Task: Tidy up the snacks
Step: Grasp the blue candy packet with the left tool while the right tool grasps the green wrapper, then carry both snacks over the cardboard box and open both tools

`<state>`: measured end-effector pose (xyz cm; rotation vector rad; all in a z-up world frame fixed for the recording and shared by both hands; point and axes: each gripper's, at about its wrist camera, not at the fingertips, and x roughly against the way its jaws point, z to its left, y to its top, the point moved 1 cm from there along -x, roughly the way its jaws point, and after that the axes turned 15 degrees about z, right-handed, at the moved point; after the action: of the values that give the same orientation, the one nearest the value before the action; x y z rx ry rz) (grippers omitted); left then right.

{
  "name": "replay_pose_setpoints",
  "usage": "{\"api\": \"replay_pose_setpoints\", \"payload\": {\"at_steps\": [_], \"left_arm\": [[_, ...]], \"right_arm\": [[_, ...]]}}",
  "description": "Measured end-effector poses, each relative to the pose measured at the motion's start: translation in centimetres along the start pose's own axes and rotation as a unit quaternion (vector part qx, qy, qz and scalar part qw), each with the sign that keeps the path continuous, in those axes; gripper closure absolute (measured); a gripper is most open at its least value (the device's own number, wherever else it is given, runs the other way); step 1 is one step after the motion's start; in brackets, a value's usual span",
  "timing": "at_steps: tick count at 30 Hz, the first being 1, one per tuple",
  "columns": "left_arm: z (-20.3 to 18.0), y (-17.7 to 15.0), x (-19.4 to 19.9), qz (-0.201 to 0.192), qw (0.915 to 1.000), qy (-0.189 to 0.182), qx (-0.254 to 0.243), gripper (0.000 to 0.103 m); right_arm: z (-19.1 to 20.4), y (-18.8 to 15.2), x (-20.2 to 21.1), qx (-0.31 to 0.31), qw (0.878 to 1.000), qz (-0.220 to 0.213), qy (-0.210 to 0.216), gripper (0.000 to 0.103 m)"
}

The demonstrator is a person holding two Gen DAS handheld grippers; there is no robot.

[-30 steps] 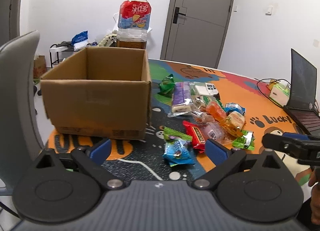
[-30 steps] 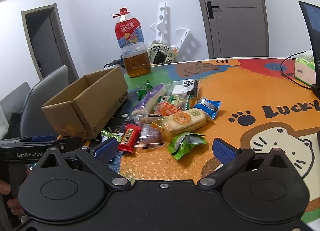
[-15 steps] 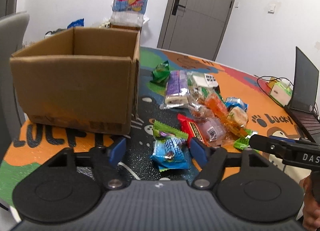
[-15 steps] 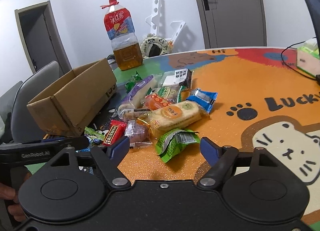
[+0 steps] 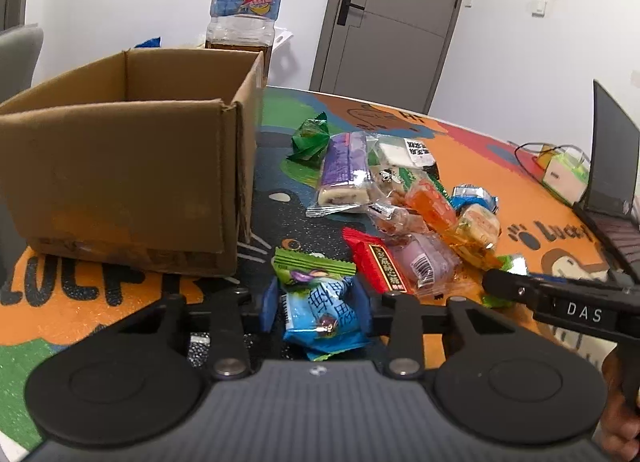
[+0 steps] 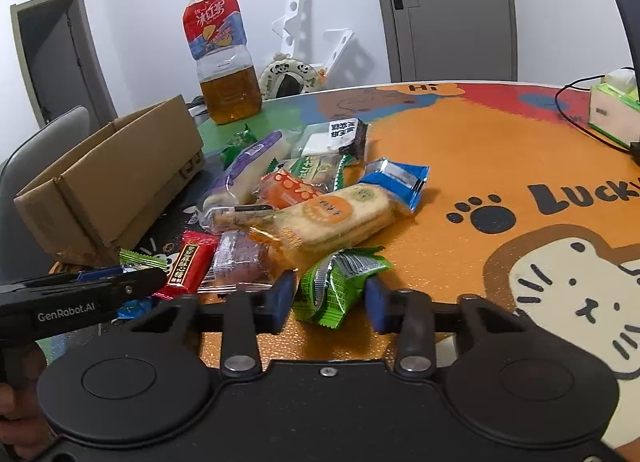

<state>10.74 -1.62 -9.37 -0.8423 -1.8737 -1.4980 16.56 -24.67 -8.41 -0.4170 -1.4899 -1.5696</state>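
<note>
A blue snack packet (image 5: 320,314) lies on the mat between the pads of my left gripper (image 5: 316,304). Its jaws are closing and the pads touch the packet's sides. A green packet (image 6: 336,286) lies between the pads of my right gripper (image 6: 330,300). Those jaws are closing too, with a thin gap left on each side. A pile of snacks (image 6: 320,198) spreads beyond both grippers. The open cardboard box (image 5: 120,166) stands to the left of the pile, and what it holds is hidden.
A large tea bottle (image 5: 244,2) stands behind the box. A laptop (image 5: 612,166) and a tissue box (image 6: 612,110) with cables sit at the right of the colourful mat (image 6: 480,150). A grey chair (image 6: 52,134) is at the left.
Both grippers moved forward and down to the nearest snacks. Their jaws went from wide open to narrow, the left around the blue packet, the right around the green one.
</note>
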Motion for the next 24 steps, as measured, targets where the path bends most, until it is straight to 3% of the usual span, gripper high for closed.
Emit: {"api": "replay_pose_setpoints", "payload": {"at_steps": [8,24], "left_arm": [[1.1,-0.4,1.4,-0.003,0.9997,-0.015,0.016,0.067],[2.4,1.5,7.0,-0.064,0.9974,-0.024,0.025,0.067]], "right_arm": [[0.3,-0.4,1.8,-0.003,1.000,-0.020,0.011,0.070],[5.0,2.4,4.3,0.047,0.995,-0.068,0.048,0.070]]}}
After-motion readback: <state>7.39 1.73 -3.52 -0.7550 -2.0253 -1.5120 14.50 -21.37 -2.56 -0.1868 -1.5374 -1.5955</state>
